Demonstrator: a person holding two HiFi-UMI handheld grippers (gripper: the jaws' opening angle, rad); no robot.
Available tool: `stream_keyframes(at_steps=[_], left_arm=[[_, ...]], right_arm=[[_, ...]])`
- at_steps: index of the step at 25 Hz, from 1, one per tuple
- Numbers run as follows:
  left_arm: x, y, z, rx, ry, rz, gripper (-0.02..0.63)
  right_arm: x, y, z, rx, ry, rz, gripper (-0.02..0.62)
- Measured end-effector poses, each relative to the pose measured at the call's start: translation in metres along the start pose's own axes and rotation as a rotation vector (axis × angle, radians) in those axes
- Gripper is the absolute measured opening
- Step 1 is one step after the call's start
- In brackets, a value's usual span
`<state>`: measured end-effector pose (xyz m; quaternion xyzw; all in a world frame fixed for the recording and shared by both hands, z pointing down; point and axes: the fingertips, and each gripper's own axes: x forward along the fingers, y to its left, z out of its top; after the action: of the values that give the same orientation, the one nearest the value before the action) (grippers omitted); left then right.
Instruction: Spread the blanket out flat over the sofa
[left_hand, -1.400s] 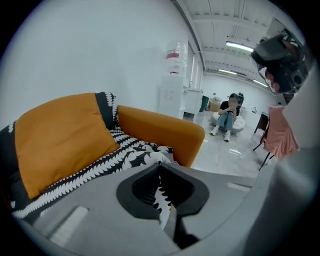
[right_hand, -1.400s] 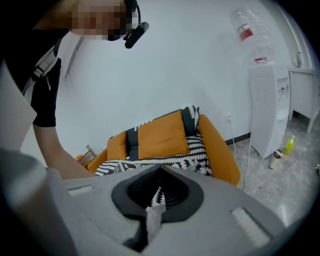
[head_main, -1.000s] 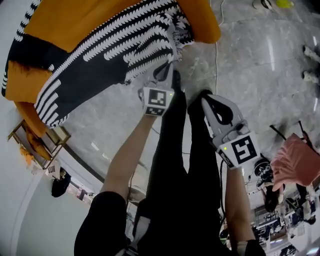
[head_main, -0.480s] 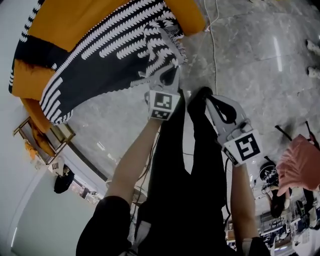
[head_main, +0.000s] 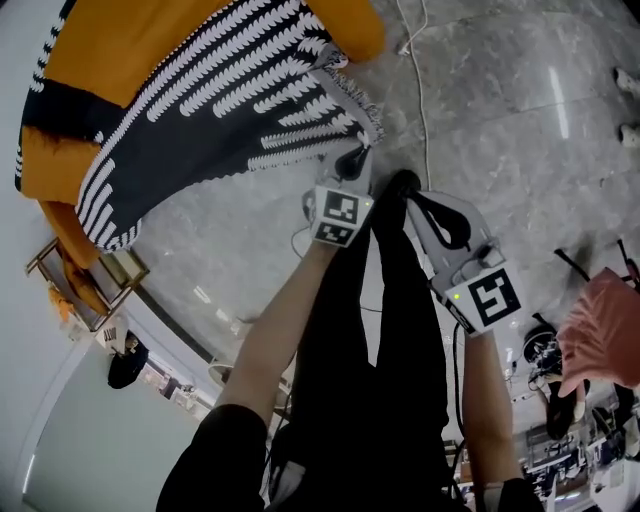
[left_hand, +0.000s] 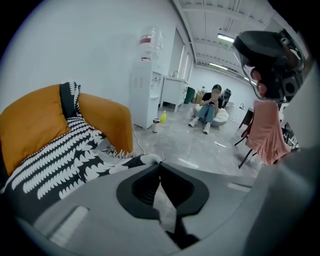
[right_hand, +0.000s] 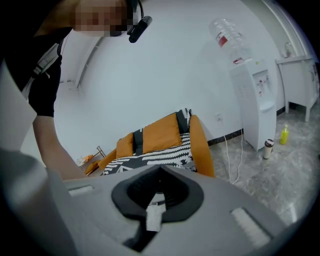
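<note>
An orange sofa (head_main: 150, 40) fills the upper left of the head view, and a black-and-white patterned blanket (head_main: 220, 110) lies over it, hanging down to the floor. My left gripper (head_main: 352, 160) is shut on the blanket's fringed corner, just off the sofa's front. In the left gripper view the blanket (left_hand: 65, 160) runs right up to the closed tips of the left gripper (left_hand: 160, 163). My right gripper (head_main: 408, 188) hangs beside it over the floor, shut and holding nothing. From the right gripper view, sofa (right_hand: 160, 132) and blanket (right_hand: 155, 157) lie beyond the right gripper (right_hand: 160, 169).
A white water dispenser (left_hand: 145, 95) stands against the wall right of the sofa, with bottles (right_hand: 284, 134) on the floor. A white cable (head_main: 415, 70) trails across the grey floor. A pink cloth (head_main: 600, 330) hangs on a rack. A person (left_hand: 210, 107) sits far back.
My left gripper has moved right and toward the person's legs, drawing the blanket's corner out from the sofa front. The right gripper has barely moved.
</note>
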<state>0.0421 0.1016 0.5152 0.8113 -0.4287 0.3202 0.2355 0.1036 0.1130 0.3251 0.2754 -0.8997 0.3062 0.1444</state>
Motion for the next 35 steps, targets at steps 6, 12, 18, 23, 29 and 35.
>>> stream_keyframes(at_steps=[6,12,18,23,29,35], left_arm=[[0.027,-0.019,-0.030,-0.019,0.045,-0.090,0.017],[0.081,-0.044,-0.064,-0.015,0.064,-0.154,0.015],[0.110,-0.041,-0.096,-0.045,0.071,-0.206,0.015],[0.158,-0.068,-0.117,-0.003,0.102,-0.261,0.015],[0.197,-0.084,-0.138,0.037,0.143,-0.252,0.015],[0.245,-0.072,-0.180,0.062,0.183,-0.253,0.015]], right_arm=[[0.015,-0.013,-0.020,-0.006,0.025,-0.017,0.002],[0.018,-0.046,-0.051,0.023,0.031,-0.044,0.002],[0.040,-0.049,-0.077,0.035,0.049,-0.055,0.002],[0.038,-0.079,-0.104,0.041,0.065,-0.055,0.002],[0.033,-0.103,-0.122,0.053,0.058,-0.077,0.002],[0.052,-0.122,-0.159,0.063,0.047,-0.085,0.002]])
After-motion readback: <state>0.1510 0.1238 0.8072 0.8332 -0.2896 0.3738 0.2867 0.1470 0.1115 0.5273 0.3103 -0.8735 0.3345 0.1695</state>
